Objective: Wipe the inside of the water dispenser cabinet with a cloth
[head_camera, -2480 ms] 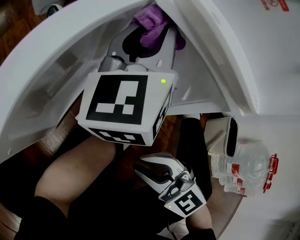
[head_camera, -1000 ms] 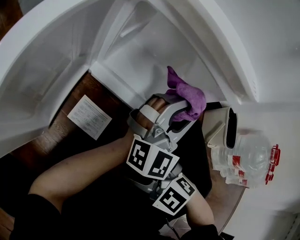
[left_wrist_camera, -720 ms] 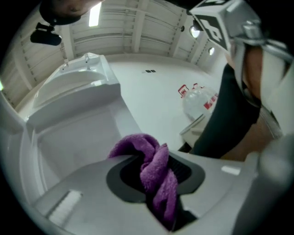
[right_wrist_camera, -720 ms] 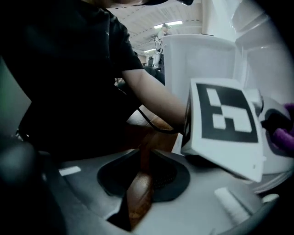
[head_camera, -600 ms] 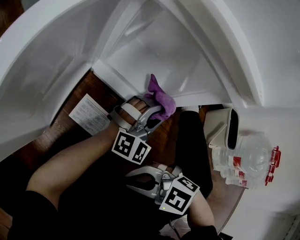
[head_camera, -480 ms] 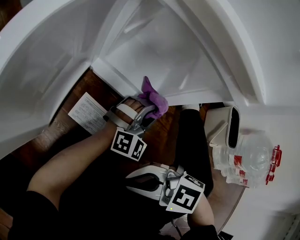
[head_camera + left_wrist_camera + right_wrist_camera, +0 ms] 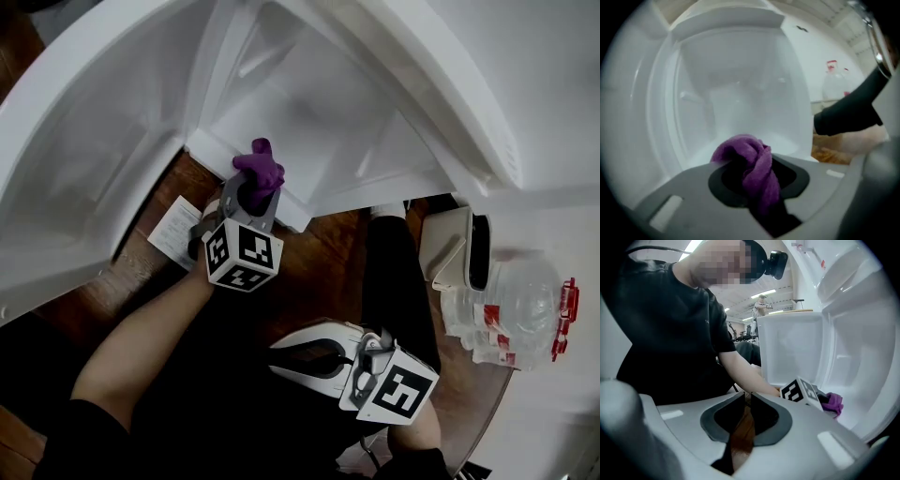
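A bunched purple cloth (image 7: 259, 169) is pinched in my left gripper (image 7: 251, 192), which is shut on it. It sits at the front lip of the floor of the open white cabinet (image 7: 309, 122). In the left gripper view the cloth (image 7: 752, 164) bulges out between the jaws, with the cabinet's pale inner wall (image 7: 736, 93) straight ahead. My right gripper (image 7: 277, 352) hangs low over the person's lap, shut with nothing in it. In the right gripper view its jaws (image 7: 746, 401) meet, and the cloth (image 7: 832, 403) shows beyond them, beside the left gripper's marker cube (image 7: 801, 392).
The cabinet door (image 7: 84, 159) stands swung open at the left. A sheet of paper (image 7: 173, 230) lies on the wooden floor (image 7: 319, 258). At the right are a clear water bottle (image 7: 506, 314) with red labels and a cream box (image 7: 459, 248).
My left gripper has come out of the cabinet with the cloth, then slid left along the cabinet's front lip. The right gripper has shifted slightly to the right in the head view.
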Demonstrator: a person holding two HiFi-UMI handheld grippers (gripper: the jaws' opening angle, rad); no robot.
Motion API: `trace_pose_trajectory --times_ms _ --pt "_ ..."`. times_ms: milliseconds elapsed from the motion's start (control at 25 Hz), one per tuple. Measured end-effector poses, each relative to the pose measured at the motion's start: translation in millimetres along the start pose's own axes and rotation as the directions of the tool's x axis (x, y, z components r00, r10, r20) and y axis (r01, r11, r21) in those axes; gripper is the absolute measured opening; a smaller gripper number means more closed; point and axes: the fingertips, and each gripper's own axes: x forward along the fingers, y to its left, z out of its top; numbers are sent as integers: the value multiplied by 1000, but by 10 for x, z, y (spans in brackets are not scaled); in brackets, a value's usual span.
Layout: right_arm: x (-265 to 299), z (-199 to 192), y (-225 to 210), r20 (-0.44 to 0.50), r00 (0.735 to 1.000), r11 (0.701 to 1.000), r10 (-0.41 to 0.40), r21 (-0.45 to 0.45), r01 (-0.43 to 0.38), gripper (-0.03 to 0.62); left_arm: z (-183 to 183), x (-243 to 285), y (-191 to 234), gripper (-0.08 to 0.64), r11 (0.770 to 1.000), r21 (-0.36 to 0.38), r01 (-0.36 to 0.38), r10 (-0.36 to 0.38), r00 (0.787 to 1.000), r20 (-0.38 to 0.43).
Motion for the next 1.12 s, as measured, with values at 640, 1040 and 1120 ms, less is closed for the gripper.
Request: trace_pose_trajectory --times_ms 640,1040,1120 --pt "51 -53 -63 -21 1000 1000 -17 -26 16 46 579 -577 1508 130 753 -598 -274 346 938 6" --pt "90 41 22 -11 1000 996 -5 -91 4 46 2363 -1504 1776 130 801 -588 -113 414 814 408" --pt "83 42 26 -11 1000 995 -8 -95 7 46 2401 -1522 1733 130 800 -595 -81 390 823 413"
